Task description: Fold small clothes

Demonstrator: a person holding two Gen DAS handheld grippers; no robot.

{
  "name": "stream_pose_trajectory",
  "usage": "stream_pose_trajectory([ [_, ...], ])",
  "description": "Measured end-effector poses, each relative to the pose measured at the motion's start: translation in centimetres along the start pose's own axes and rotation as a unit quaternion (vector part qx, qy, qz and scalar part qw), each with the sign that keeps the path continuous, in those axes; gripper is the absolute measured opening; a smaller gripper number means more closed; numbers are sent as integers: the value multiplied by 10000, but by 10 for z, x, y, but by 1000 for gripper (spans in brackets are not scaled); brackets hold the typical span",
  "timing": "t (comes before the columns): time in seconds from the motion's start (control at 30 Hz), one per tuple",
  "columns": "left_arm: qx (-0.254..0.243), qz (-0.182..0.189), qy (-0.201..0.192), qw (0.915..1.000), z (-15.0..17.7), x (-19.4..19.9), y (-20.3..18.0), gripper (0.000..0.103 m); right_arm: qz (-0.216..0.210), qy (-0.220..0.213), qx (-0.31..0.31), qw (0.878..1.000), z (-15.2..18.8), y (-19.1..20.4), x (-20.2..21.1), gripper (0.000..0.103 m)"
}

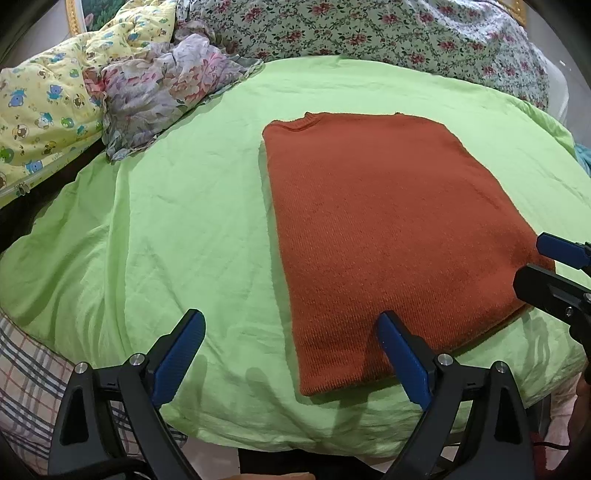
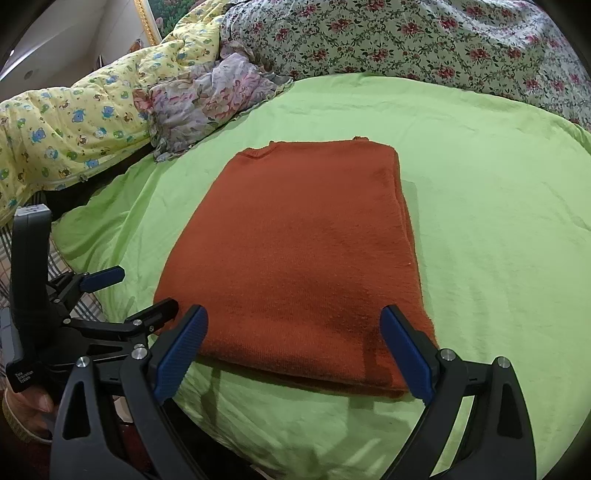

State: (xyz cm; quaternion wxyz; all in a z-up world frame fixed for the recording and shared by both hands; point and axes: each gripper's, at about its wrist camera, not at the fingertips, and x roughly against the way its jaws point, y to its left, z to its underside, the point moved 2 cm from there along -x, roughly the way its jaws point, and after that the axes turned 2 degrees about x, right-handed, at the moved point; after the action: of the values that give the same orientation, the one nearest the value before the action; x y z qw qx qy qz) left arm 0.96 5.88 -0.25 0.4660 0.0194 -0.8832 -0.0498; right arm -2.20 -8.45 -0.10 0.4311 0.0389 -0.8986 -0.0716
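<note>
Bed under a lime-green sheet [image 1: 184, 229], one yellow cartoon quilt [image 1: 40, 110] and one floral quilt [image 1: 369, 29] bunched at far edge, one rust sweater [image 1: 369, 229] folded flat mid-sheet, left tongs [image 1: 291, 354] and right tongs [image 2: 295, 354] both spread wide, gripping nothing.

We've got a matt, ribbed-knit rust sweater [image 2: 295, 251] on a smooth, slightly wrinkled green cotton-looking sheet [image 2: 498, 221]; far left a puffy quilted yellow blanket [image 2: 74, 125].
</note>
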Motion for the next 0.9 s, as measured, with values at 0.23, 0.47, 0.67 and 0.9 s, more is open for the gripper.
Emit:
stream_pose_trajectory([
  [0.23, -40, -23, 15, 10000, 2, 0, -4, 95, -8, 13, -24, 10000, 0, 1, -1, 94],
  [0.47, -37, -23, 14, 10000, 2, 0, -4, 95, -43, 26, -70, 10000, -1, -2, -1, 94],
  [0.67, -43, -39, 2, 10000, 3, 1, -5, 95, -58, 25, -72, 10000, -1, -1, -2, 94],
  [0.9, 0, -17, 25, 10000, 5, 1, -6, 95, -72, 42, -77, 9999, 1, 0, -2, 94],
])
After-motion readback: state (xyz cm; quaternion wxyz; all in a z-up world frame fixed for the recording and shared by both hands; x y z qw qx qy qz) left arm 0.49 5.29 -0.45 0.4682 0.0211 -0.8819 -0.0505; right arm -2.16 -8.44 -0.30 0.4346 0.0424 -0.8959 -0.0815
